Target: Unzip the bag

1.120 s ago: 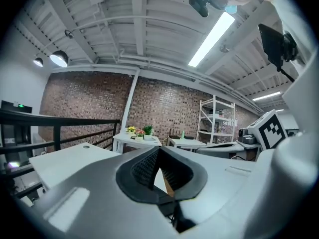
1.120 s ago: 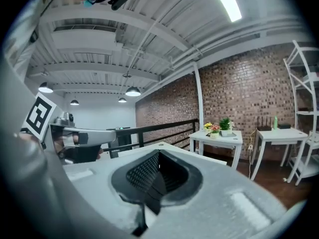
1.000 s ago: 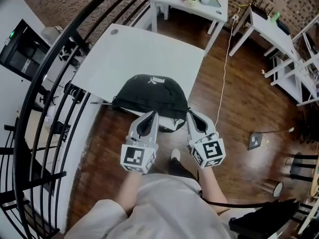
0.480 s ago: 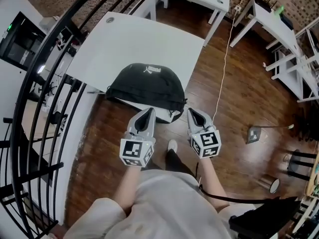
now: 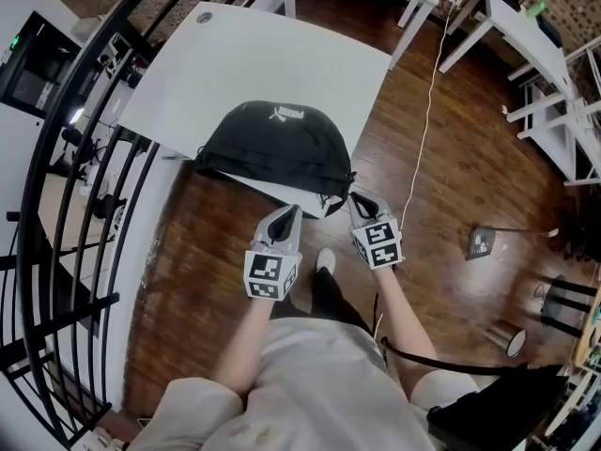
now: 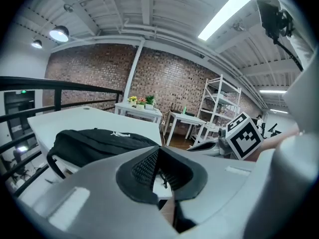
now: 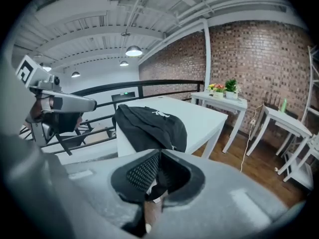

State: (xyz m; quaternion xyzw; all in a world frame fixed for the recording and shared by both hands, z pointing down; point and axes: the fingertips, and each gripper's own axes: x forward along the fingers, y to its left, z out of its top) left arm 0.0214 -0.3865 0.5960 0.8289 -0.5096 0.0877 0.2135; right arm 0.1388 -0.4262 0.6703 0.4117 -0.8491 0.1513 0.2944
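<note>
A black zipped bag with a small white logo lies at the near edge of the white table. My left gripper is shut and empty, just short of the table's near edge and lower than the bag. My right gripper is shut and empty too, near the bag's right end where its straps hang. In the left gripper view the bag lies ahead and to the left, at about the camera's height. In the right gripper view the bag is straight ahead, above the closed jaws.
A black metal railing runs along the left of the table. A second white table with potted plants stands beyond. White shelving and a cable on the wooden floor are to the right. My foot is below the grippers.
Both grippers have dropped downward and tilted further down, and their marker cubes look smaller in the head view. The bag has not moved on the table. Both jaws stayed shut.
</note>
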